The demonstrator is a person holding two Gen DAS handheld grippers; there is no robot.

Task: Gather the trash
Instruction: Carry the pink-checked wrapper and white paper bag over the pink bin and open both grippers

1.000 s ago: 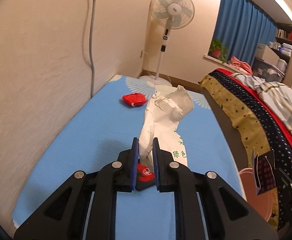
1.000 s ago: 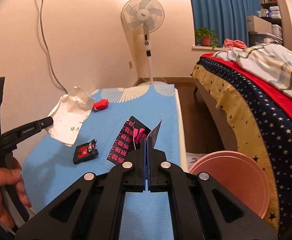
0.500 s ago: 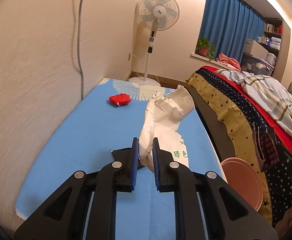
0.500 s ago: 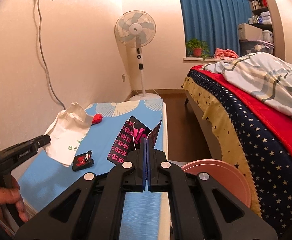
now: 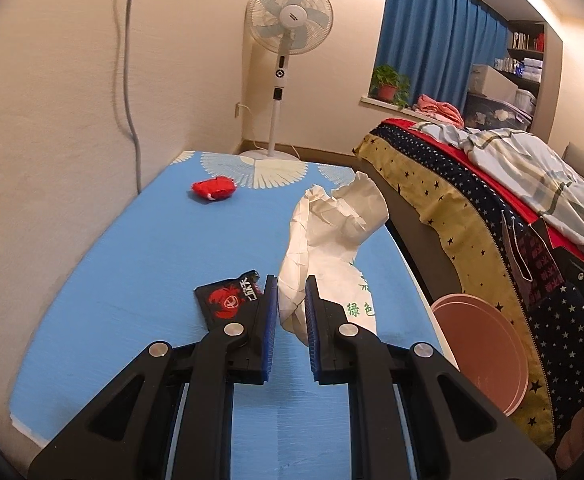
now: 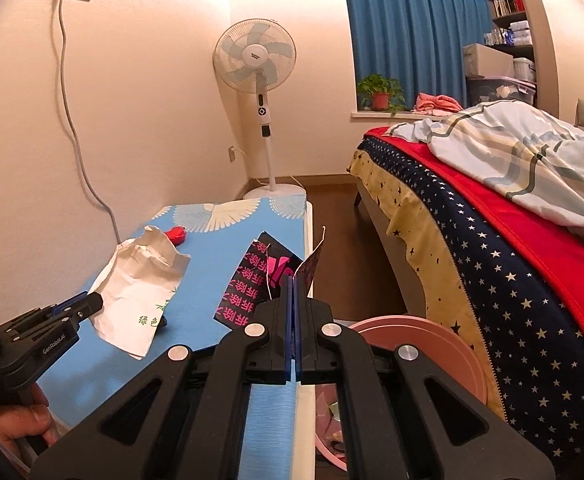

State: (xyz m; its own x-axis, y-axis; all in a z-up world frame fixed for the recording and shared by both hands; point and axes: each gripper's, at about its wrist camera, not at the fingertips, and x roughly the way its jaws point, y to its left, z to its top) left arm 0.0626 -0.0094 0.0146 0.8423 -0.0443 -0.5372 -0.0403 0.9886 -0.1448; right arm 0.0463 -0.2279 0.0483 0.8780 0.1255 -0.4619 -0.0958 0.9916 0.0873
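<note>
Scraps, hard to make out, lie in the pink bin (image 6: 431, 344) at lower right. Left gripper (image 5: 291, 292) pinches the crumpled white bag (image 5: 331, 232), which stretches upward over the blue mat (image 5: 132, 264). Right gripper (image 6: 293, 288), clamped tight, holds a black wrapper (image 6: 252, 284) upright.

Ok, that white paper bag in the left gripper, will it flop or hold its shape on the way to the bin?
The white paper bag probably holds its shape: it rises, creased, from the left gripper. It looks light and likely empty. Pinched at one end only, it may swing or tear.
</note>
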